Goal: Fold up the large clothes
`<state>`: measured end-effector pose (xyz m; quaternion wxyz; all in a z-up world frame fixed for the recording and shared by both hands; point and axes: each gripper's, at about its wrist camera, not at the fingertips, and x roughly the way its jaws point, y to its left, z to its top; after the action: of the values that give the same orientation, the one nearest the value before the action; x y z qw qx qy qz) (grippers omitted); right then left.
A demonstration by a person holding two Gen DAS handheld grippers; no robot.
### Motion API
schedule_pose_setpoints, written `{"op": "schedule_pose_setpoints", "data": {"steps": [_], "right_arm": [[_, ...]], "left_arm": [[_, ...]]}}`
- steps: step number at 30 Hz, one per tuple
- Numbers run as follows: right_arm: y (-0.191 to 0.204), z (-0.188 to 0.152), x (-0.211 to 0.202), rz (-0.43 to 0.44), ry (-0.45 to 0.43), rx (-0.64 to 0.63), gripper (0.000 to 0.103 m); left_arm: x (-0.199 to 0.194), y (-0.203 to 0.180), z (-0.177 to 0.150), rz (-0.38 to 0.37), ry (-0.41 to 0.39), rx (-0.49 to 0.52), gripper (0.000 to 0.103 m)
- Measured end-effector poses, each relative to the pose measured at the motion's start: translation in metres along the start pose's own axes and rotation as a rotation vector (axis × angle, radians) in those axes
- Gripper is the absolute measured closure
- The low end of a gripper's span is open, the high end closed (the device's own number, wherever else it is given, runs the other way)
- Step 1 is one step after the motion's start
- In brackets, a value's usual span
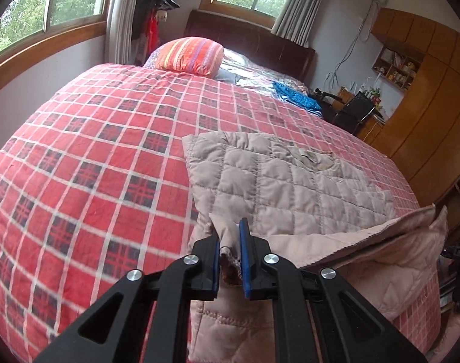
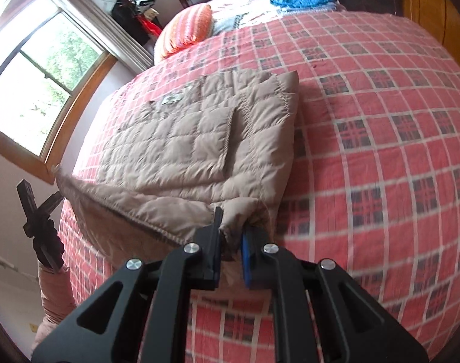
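While the quilted jacket lies partly folded on the bed, both tongs are clenched on it. The left tongs pinch a bunched corner of the beige fabric between the blue pads, at the near edge of the bed. The right tongs pinch another gathered corner of the same jacket, also at the near edge.

In the left wrist view, a lifted flap of the jacket runs from the tongs toward the right, showing its pinkish lining. In the right wrist view, the left tongs appear at far left, with the jacket's raised hem stretched between the two tools.

The bed carries a red checked cover. An orange striped pillow rests near the headboard, well apart from the jacket. A blue folded cloth lies on the far side of the bed, near the headboard end.

A wall-mounted open shelf unit holds small items in its compartments; they are too small to identify.
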<state>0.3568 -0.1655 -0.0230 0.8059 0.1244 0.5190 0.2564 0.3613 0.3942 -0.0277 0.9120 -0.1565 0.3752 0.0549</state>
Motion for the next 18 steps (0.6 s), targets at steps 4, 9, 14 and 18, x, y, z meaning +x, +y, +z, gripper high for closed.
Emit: {"op": "schedule_pose_setpoints", "data": {"steps": [4,9,14,18], "right_arm": [[-0.016,0.024,0.033,0.000,0.046,0.050,0.093],[-0.029,0.043,0.065,0.002,0.089,0.090,0.093],[-0.035,0.046,0.070,0.027,0.102,0.119,0.082],[-0.036,0.039,0.051,0.090,0.074,0.127,0.060]], "left_arm": [[0.036,0.007,0.013,0.016,0.051,-0.035,0.092],[0.073,0.015,0.022,0.046,0.105,-0.056,0.091],[0.081,0.023,0.023,-0.002,0.134,-0.086,0.087],[0.067,0.030,0.024,-0.071,0.140,-0.105,0.075]]}}
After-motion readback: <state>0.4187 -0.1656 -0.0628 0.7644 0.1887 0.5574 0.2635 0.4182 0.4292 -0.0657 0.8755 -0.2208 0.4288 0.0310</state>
